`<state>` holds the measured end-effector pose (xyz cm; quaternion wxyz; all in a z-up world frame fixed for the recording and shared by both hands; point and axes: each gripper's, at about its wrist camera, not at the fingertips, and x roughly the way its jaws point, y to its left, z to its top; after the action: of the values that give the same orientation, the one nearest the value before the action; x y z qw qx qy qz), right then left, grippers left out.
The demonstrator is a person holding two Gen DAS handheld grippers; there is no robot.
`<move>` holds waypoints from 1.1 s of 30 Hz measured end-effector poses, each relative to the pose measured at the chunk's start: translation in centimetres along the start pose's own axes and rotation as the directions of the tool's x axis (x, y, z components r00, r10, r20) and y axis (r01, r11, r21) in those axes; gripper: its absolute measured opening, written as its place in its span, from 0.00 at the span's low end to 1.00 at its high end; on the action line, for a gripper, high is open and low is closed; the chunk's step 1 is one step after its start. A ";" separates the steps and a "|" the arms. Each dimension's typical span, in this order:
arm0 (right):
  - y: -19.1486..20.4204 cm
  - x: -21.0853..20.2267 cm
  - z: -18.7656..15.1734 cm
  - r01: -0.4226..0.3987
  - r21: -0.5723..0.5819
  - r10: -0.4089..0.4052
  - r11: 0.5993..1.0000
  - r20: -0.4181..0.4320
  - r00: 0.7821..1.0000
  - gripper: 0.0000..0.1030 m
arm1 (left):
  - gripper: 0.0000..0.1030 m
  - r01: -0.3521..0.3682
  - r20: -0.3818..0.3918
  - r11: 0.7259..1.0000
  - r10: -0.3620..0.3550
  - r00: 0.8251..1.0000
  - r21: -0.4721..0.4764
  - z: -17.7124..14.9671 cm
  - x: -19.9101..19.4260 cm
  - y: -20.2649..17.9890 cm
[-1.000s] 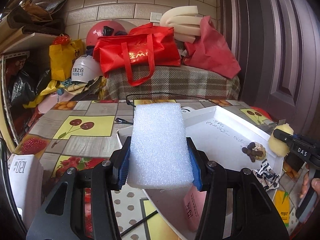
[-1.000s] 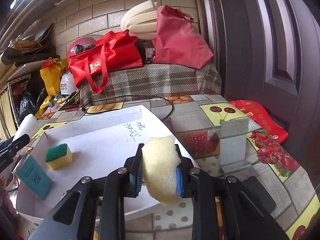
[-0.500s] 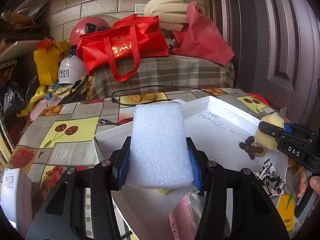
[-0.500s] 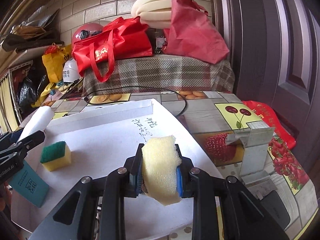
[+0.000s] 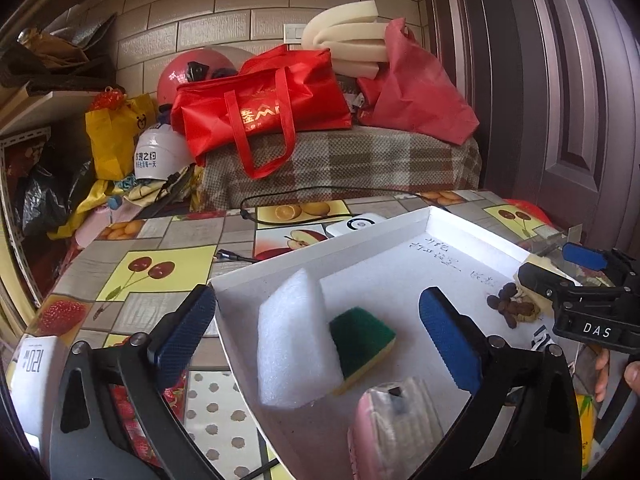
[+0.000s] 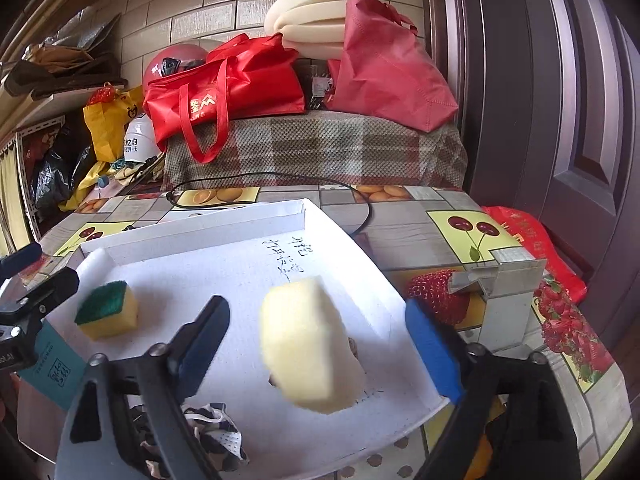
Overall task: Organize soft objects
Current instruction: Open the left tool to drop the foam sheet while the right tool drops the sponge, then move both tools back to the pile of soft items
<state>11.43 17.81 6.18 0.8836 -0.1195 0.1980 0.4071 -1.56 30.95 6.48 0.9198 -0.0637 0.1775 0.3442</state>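
A white foam block point(image 5: 294, 340) stands in the white tray point(image 5: 360, 240) between my left gripper's point(image 5: 320, 332) open jaws, free of the pads, leaning by a green-and-yellow scrub sponge point(image 5: 362, 344). My right gripper point(image 6: 320, 340) is open; a yellow sponge point(image 6: 308, 344) sits between its jaws over the tray point(image 6: 192, 236), touching neither pad. The scrub sponge also shows in the right wrist view point(image 6: 107, 310). The right gripper shows at the right edge of the left wrist view point(image 5: 580, 300).
A pink packet point(image 5: 400, 428), dark pellets point(image 5: 508, 304), a teal card point(image 6: 56, 364) and patterned cloth point(image 6: 212, 428) lie in the tray. A metal bracket point(image 6: 500, 292) stands right of it. A black cable point(image 5: 320, 208), red bags point(image 5: 260, 108) and helmets sit behind.
Both grippers have opened and let go: the white foam block and the yellow sponge are now free in the tray. Both grippers moved forward over the tray.
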 end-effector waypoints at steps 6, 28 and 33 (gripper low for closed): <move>-0.4 -0.5 -0.1 0.012 0.014 -0.013 1.000 0.031 0.999 0.92 | 1.00 -0.018 0.063 0.999 0.021 0.998 -0.050 -0.1 -1.2 1.1; -2.8 -5.5 -2.2 -0.004 0.047 -0.002 0.999 0.130 0.992 1.00 | 1.00 -0.014 0.057 0.996 0.019 0.998 -0.083 -1.8 -5.3 2.0; -5.2 -7.5 -3.5 0.022 0.092 -0.032 0.996 0.109 0.994 1.00 | 1.00 0.016 0.053 0.993 -0.010 0.999 -0.114 -2.7 -7.3 2.9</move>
<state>10.11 8.13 6.62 0.9032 -0.0593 0.1656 0.3915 -9.33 28.05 6.67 0.9212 -0.1083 0.1330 0.3491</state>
